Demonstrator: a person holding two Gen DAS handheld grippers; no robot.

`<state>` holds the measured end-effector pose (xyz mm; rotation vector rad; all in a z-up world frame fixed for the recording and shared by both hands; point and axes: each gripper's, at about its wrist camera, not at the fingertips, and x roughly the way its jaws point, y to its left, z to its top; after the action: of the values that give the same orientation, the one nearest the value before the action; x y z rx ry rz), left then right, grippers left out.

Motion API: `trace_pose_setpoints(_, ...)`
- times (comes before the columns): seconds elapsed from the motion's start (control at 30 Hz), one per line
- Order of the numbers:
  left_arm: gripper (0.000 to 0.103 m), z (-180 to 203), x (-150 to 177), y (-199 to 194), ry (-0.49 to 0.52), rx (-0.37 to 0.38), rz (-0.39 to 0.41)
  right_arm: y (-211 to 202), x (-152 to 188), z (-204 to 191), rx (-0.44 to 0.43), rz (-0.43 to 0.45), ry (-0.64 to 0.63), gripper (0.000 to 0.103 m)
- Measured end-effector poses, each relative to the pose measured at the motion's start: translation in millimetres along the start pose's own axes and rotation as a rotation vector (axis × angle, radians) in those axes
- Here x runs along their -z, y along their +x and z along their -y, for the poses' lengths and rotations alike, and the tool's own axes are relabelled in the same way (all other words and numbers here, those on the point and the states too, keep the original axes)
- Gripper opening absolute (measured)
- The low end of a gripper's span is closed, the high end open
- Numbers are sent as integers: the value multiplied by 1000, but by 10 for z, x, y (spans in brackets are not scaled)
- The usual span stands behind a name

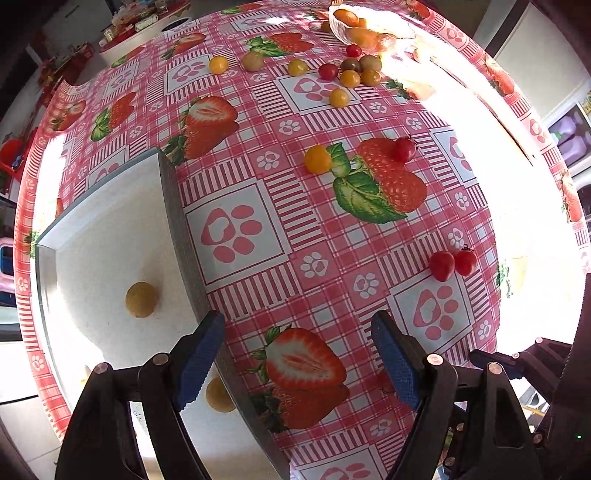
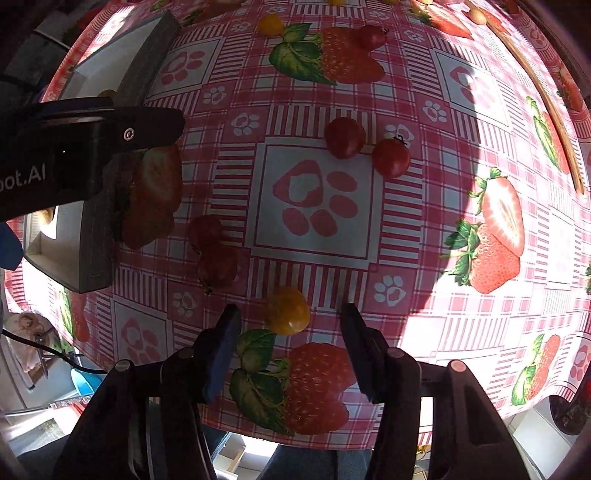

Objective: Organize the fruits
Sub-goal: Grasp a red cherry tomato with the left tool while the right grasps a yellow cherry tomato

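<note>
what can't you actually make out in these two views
- Left wrist view: the second yellow fruit in the white tray is half hidden by the left tongs.
- Left wrist view: the far bowl is washed out by glare.
- Right wrist view: whether the right tongs touch the yellow tomato is unclear.

Both cams look straight down at the strawberry tablecloth (image 1: pixel 295 206). Left wrist view sits higher, over the white tray (image 1: pixel 110 240) edge. Right wrist view is closer, further from the tray (image 2: pixel 92 206). Both catch the two red tomatoes (image 1: pixel 452 263) (image 2: pixel 365 149).
</note>
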<state>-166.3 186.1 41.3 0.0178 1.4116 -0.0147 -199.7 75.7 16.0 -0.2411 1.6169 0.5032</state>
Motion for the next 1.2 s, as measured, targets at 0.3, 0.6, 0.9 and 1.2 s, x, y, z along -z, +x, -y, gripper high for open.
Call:
trace_pose_setpoints(0.3,82,224,-112,74,43,33,-9,-71,-139,177,22,36,43,27)
trace_pose_setpoints(0.6,82,613,-181,217,132,91,-15,-121,-209,652,41,51,156,27)
trace_pose_setpoints(0.9,71,898,-266,378,220,95,-21,-128,-147,883,28,55,189,26)
trace_pose_setpoints(1.2,21,1152,-427,377,265,93,9,-182,-41,949,11,56,213,27)
